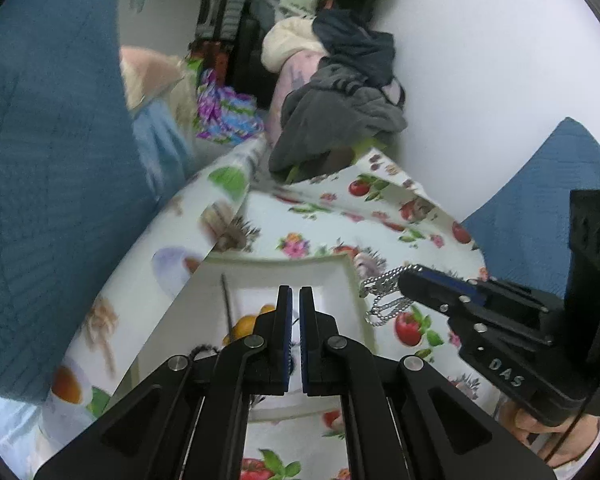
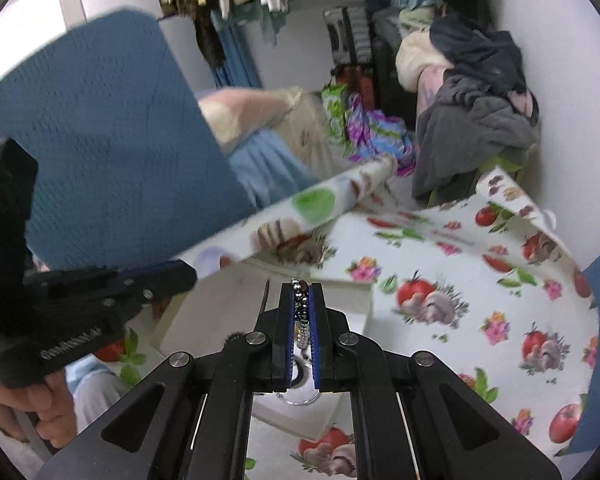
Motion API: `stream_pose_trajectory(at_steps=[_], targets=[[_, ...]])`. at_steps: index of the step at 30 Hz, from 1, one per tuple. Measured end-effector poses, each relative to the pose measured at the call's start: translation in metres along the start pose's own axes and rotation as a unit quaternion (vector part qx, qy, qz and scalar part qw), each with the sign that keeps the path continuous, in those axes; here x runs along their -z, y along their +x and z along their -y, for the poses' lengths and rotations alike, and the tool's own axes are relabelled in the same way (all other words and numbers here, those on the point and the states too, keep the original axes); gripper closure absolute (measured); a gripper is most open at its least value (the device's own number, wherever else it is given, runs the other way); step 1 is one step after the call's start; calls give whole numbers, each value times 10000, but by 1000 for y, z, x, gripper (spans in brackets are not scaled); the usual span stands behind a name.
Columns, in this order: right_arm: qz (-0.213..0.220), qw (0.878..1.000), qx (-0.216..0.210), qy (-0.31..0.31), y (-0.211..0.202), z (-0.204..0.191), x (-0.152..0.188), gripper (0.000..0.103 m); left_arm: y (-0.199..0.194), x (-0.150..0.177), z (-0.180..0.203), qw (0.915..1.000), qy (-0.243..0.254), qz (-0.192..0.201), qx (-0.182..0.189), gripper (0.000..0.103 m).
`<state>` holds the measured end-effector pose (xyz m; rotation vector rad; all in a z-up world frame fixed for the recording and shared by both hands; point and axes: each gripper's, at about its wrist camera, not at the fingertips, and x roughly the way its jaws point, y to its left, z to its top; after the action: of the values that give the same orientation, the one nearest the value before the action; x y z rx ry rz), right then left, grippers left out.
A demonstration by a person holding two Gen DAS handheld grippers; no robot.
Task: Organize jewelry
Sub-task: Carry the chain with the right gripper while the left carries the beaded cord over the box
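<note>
My right gripper (image 2: pixel 302 286) is shut on a silver ball chain (image 2: pixel 301 307) with some dark beads, pinched upright between its pads. In the left wrist view this right gripper (image 1: pixel 405 279) comes in from the right, and the chain (image 1: pixel 384 300) dangles in loops from its tip just past the right rim of a white square tray (image 1: pixel 342 270). My left gripper (image 1: pixel 295 293) hovers over the tray, jaws shut, with nothing clear between the pads. A thin dark pin (image 1: pixel 226 300) and orange pieces (image 1: pixel 246 326) lie in the tray. The left gripper (image 2: pixel 188 274) also shows at the left of the right wrist view.
The tray (image 2: pixel 354 300) rests on a table with a fruit-and-flower cloth (image 2: pixel 440 248), whose far edge is folded up. Blue chair backs (image 1: pixel 40 160) (image 1: pixel 540 208) stand at both sides. Piled clothes (image 1: pixel 340 120) lie beyond the table by a white wall.
</note>
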<state>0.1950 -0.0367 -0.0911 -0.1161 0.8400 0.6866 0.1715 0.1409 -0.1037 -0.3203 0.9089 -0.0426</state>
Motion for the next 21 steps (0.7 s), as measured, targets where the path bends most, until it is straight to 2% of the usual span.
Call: stream_pose_trajectory(at_steps=[8, 14, 15, 16, 20, 21], targets=[[-684, 9973, 20, 260, 56, -2, 48, 97, 19, 32, -29, 9993, -207, -310, -24, 101], [-908, 9953, 121, 310, 65, 2, 57, 95, 13, 35, -30, 9986, -296, -388, -186, 99], [-889, 9955, 109, 319, 62, 3, 55, 90, 10, 33, -29, 9986, -306, -372, -207, 99], [-844, 9958, 110, 321, 57, 3, 51, 81, 6, 31, -27, 9987, -313, -350, -217, 98], [-535, 9981, 194, 220, 30, 2, 32, 64, -11, 22, -18, 9988, -264, -256, -337, 98], [-435, 9986, 209, 203, 20, 1, 27, 53, -19, 19, -15, 9989, -236, -192, -346, 98]])
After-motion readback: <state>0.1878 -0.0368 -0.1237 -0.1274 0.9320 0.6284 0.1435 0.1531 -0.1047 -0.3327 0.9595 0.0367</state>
